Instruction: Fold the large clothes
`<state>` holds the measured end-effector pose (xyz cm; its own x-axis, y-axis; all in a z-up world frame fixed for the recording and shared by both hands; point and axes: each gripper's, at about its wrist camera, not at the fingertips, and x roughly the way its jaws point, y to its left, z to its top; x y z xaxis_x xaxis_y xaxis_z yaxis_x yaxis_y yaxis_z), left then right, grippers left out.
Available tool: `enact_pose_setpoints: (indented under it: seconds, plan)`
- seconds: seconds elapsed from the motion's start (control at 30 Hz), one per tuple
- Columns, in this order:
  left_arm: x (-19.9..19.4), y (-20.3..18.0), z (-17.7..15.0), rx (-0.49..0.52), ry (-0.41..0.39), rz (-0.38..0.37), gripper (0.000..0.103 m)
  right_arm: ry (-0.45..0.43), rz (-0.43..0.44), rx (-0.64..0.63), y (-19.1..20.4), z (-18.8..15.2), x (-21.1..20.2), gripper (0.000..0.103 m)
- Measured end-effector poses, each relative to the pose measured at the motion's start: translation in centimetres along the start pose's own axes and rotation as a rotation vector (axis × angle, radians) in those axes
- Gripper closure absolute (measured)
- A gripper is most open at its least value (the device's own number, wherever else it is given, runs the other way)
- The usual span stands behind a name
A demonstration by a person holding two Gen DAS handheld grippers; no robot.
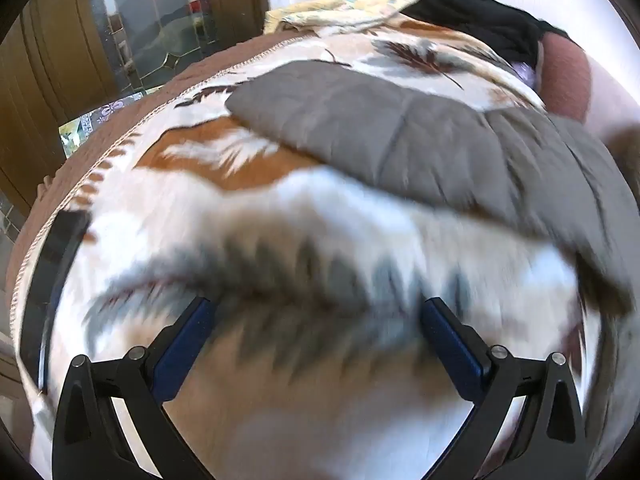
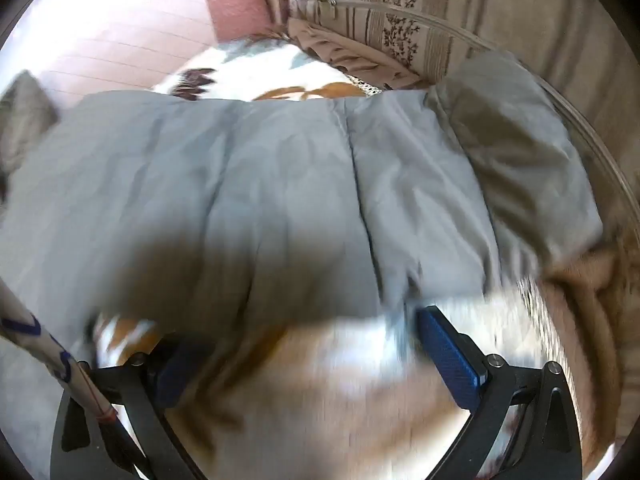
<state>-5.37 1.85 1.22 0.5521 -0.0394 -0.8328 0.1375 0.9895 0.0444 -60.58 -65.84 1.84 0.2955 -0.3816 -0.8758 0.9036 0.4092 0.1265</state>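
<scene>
Tongs spread wide in both my hands, nothing between the blades of either: my left gripper (image 1: 316, 320) hangs over the feather-patterned blanket (image 1: 280, 216) that covers the bed, and my right gripper (image 2: 316, 344) hovers just short of the near hem of the grey padded garment (image 2: 240, 184). That garment, the large piece I am to fold, lies spread flat across the blanket toward the bed's far edge, with one sleeve (image 2: 516, 148) doubled over at the right-hand side near the striped bedding (image 2: 480, 8). Both views are smeared with motion, so I cannot tell exactly where the hem ends and the blanket begins. The risk, as I judge it, lies there: closing low on that line, I could pinch blanket pile together with the hem and drag the bed cover up with the fold. A shallow bite on slick quilted cloth could also slip, and with my left tongs well off the garment, a one-sided lift would skew the fold.
</scene>
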Motion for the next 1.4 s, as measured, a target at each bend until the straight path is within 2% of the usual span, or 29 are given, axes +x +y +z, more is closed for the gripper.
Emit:
enact_pose_setpoints:
  seconds: [0.13, 0.3, 0.37, 0.47, 0.63, 0.73, 0.8, 0.87, 0.93, 1.03, 1.13, 1.4]
  plan:
    - [-4.5, 1.1, -3.1, 0.032, -0.043, 0.025, 0.0, -0.103, 0.019, 0.032, -1.6, -3.9, -6.1, 0.002]
    - [-13.9, 1.9, -6.1, 0.059, -0.19, -0.035, 0.0, -0.26, 0.079, 0.002, -0.9, -7.2, -16.0, 0.002]
    - [-18.3, 1.5, -7.2, 0.088, -0.245, -0.068, 0.0, -0.331, 0.117, -0.033, 0.5, -8.3, -20.5, 0.002]
    - [-23.6, 0.1, -8.6, 0.124, -0.293, -0.145, 0.0, -0.38, 0.194, -0.085, 3.4, -10.3, -26.4, 0.002]
    - [-32.6, -3.5, -13.0, 0.189, -0.424, -0.284, 0.0, -0.468, 0.317, -0.184, 9.9, -16.5, -34.1, 0.0]
    - [-35.4, -5.9, -15.6, 0.18, -0.446, -0.355, 0.0, -0.422, 0.404, -0.234, 14.0, -20.5, -34.6, 0.0]
    - [-36.3, -7.1, -17.6, 0.154, -0.451, -0.366, 0.0, -0.399, 0.427, -0.25, 16.3, -22.7, -33.9, 0.0]
    - [-36.3, -7.8, -19.2, 0.134, -0.434, -0.37, 0.0, -0.39, 0.429, -0.231, 17.7, -25.1, -33.4, 0.0]
    - [-35.9, -8.6, -20.4, 0.166, -0.419, -0.363, 0.0, -0.384, 0.386, -0.269, 19.3, -27.2, -32.8, 0.0]
    - [-35.5, -9.2, -21.4, 0.208, -0.428, -0.331, 0.0, -0.383, 0.327, -0.309, 19.9, -28.3, -32.8, 0.0]
    - [-35.3, -8.9, -22.1, 0.207, -0.427, -0.323, 0.0, -0.444, 0.267, -0.35, 20.7, -28.8, -33.8, 0.0]
    - [-35.0, -9.2, -22.1, 0.226, -0.42, -0.312, 0.0, -0.48, 0.244, -0.434, 22.9, -30.0, -34.5, 0.0]
